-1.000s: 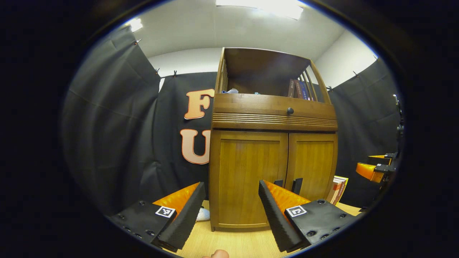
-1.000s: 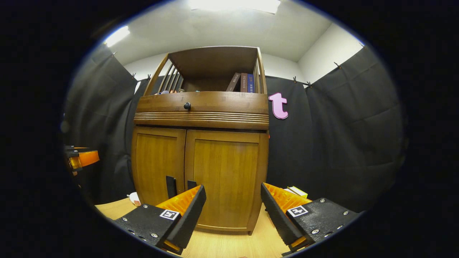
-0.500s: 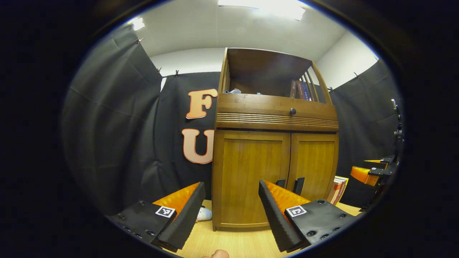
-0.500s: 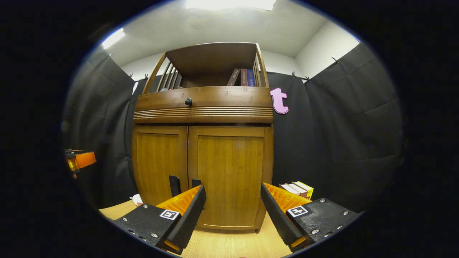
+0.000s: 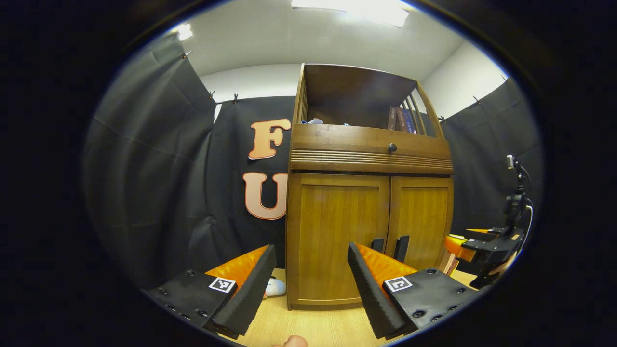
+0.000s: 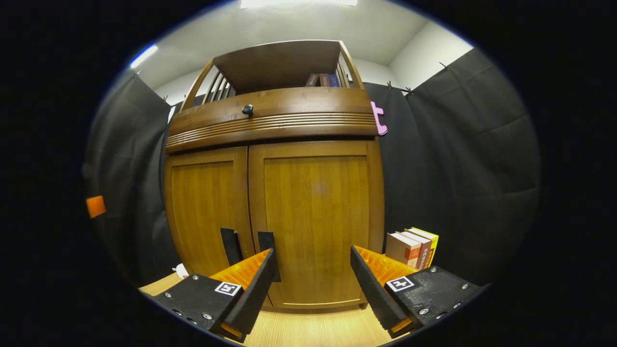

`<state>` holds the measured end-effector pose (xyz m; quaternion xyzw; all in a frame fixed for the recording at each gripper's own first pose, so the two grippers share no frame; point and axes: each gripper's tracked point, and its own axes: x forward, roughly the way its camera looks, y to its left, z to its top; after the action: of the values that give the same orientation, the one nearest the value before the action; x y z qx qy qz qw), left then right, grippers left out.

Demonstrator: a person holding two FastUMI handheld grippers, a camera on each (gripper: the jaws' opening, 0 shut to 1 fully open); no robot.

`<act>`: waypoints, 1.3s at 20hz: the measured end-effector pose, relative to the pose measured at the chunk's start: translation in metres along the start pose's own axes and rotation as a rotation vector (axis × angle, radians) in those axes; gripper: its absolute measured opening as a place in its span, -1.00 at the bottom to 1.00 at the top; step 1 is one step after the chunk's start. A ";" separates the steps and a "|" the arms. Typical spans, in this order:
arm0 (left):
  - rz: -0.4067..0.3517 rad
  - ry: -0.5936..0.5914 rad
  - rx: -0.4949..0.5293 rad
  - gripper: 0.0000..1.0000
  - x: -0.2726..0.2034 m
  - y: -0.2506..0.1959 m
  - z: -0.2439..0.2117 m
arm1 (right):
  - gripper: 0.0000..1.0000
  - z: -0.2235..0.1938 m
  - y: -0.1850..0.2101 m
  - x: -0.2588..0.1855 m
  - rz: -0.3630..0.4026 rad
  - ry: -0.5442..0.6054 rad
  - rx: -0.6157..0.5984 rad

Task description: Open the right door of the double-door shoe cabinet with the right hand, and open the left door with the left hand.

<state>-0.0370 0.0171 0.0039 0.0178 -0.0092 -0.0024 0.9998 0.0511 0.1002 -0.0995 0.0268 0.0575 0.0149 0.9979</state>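
Both grippers are held low and level, aimed forward at the brown wooden double-door shoe cabinet [image 6: 274, 193], which stands upright on a light wood-grain floor [image 6: 308, 330] with its long axis vertical and its front facing the cameras. In the right gripper view the right gripper [image 6: 313, 282] sits near the cabinet front, fingers spread wide with nothing between them, touching nothing; the right door [image 6: 315, 221] fills the gap between them, shut flush. Two dark upright handles sit low at the seam where the doors meet: the right door's handle [image 6: 266, 246] just above the tip of the finger at the left of that view, the left door's handle [image 6: 230, 246] beside it. In the left gripper view the left gripper [image 5: 311, 284] is also spread wide and empty, set back from the cabinet, with the left door [image 5: 337, 236] closed ahead of it. The right gripper [image 5: 475, 243] also shows at that view's right edge, off the cabinet's right side. Above the doors, a drawer front with a small round dark knob [image 6: 248, 110], then an open shelf holding books [image 6: 324, 79] (spines unreadable). More upright books [image 6: 412, 246] stand on the floor just right of the cabinet; a small white object [image 5: 275, 287] lies at its left foot.
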 end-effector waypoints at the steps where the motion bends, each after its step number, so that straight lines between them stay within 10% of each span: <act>1: -0.007 0.006 -0.004 0.97 0.001 0.000 -0.002 | 0.87 -0.007 0.006 0.006 0.007 0.005 -0.003; 11: 0.025 0.013 -0.010 0.89 0.017 0.030 -0.011 | 1.00 -0.063 0.054 0.071 0.055 0.069 -0.013; 26: 0.023 0.027 -0.015 0.98 0.040 0.044 -0.027 | -0.11 -0.093 0.077 0.129 0.050 0.097 0.042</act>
<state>0.0033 0.0614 -0.0210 0.0104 0.0044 0.0093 0.9999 0.1661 0.1866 -0.2018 0.0482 0.1054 0.0398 0.9925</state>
